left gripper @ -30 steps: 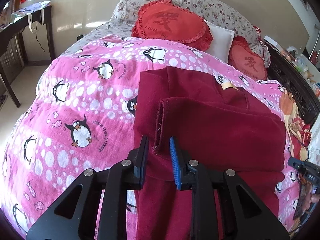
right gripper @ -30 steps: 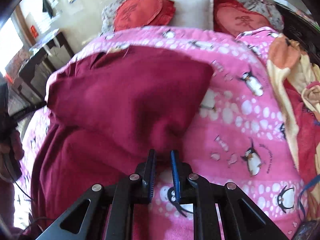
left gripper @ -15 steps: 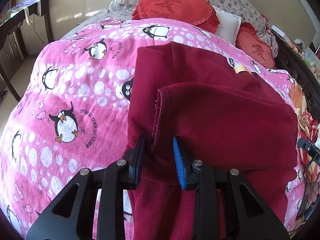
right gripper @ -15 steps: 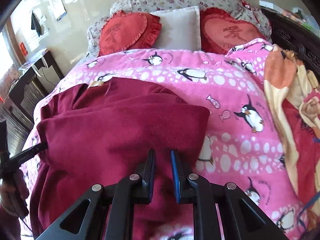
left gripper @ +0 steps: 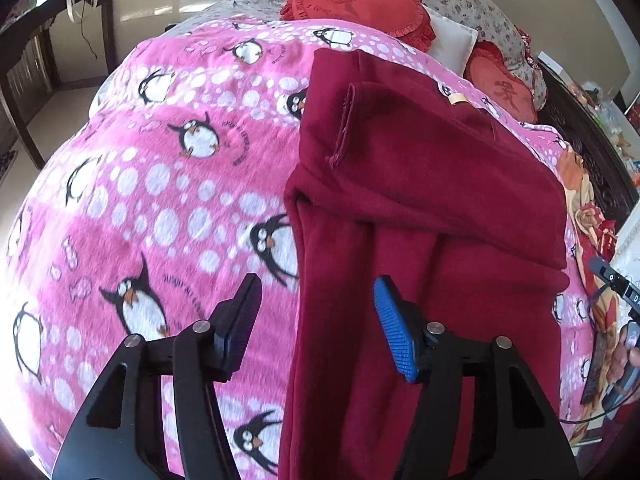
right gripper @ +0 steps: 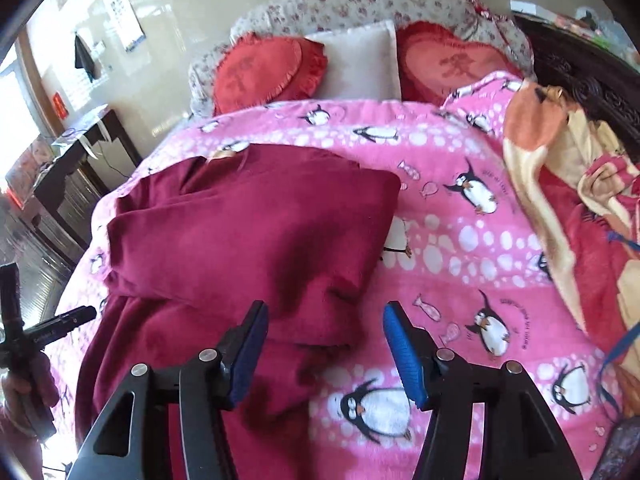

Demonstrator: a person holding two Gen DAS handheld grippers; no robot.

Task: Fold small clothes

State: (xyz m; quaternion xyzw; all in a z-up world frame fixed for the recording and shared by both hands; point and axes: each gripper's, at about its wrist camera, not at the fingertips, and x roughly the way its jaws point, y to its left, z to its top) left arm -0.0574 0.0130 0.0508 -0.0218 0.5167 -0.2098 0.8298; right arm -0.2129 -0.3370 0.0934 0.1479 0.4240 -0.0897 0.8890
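Observation:
A dark red fleece garment (left gripper: 432, 184) lies partly folded on the pink penguin blanket (left gripper: 152, 184), its upper flap laid over the lower part. My left gripper (left gripper: 316, 292) hovers over the garment's left edge, jaws opening, nothing pressed between the pads. In the right wrist view the same garment (right gripper: 248, 236) spreads left of centre on the blanket (right gripper: 460, 248). My right gripper (right gripper: 324, 316) sits above its near right corner, jaws opening, cloth below but not gripped.
Two red heart cushions (right gripper: 264, 68) and a white pillow (right gripper: 360, 64) rest at the bed's head. An orange patterned blanket (right gripper: 560, 184) is bunched at the right. A dark desk (left gripper: 44, 12) stands beside the bed. A hand holds the other gripper (right gripper: 24, 344) at the left.
Both grippers were shut on the garment's folded edge; now both have let go and stand open. The flap lies laid over the lower part. The left view shifted left over the blanket.

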